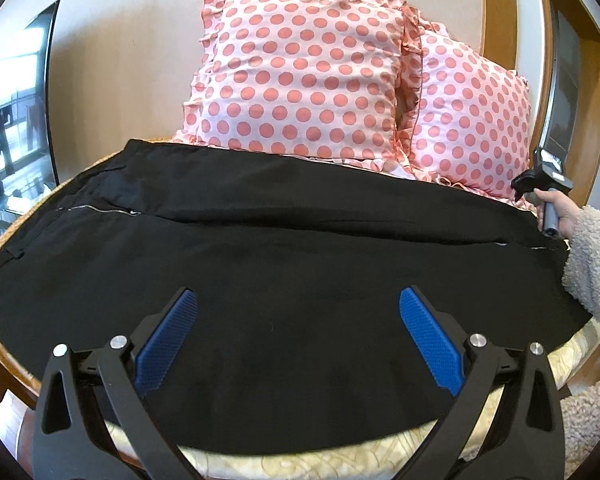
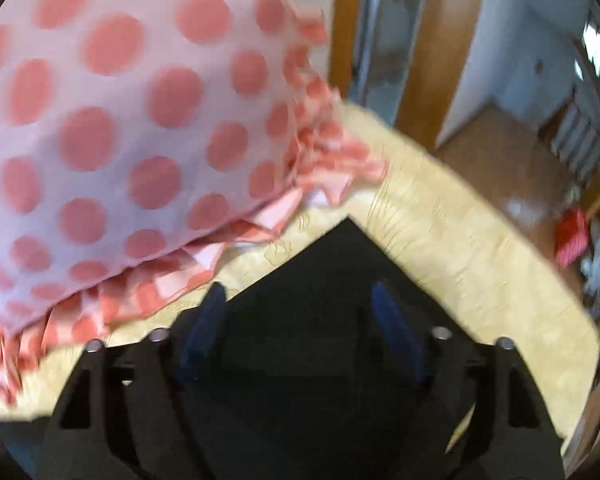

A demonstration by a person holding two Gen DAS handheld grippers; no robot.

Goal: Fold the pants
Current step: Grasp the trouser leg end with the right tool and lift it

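Observation:
Black pants (image 1: 280,248) lie spread flat across the bed, waistband and zipper at the left, legs running right. My left gripper (image 1: 298,300) is open, its blue pads (image 1: 168,340) hovering over the near edge of the pants, holding nothing. My right gripper (image 2: 300,294) is open above a corner of the pants (image 2: 324,256) at the leg end; the right wrist view is blurred. The right gripper's body (image 1: 540,184) and the hand holding it show at the far right in the left wrist view.
Two pink polka-dot pillows (image 1: 300,76) lean against the wall behind the pants; one fills the left of the right wrist view (image 2: 120,120). A yellow bedsheet (image 2: 460,240) ends at the bed's edge, with wooden floor (image 2: 508,140) beyond. A TV (image 1: 16,108) stands left.

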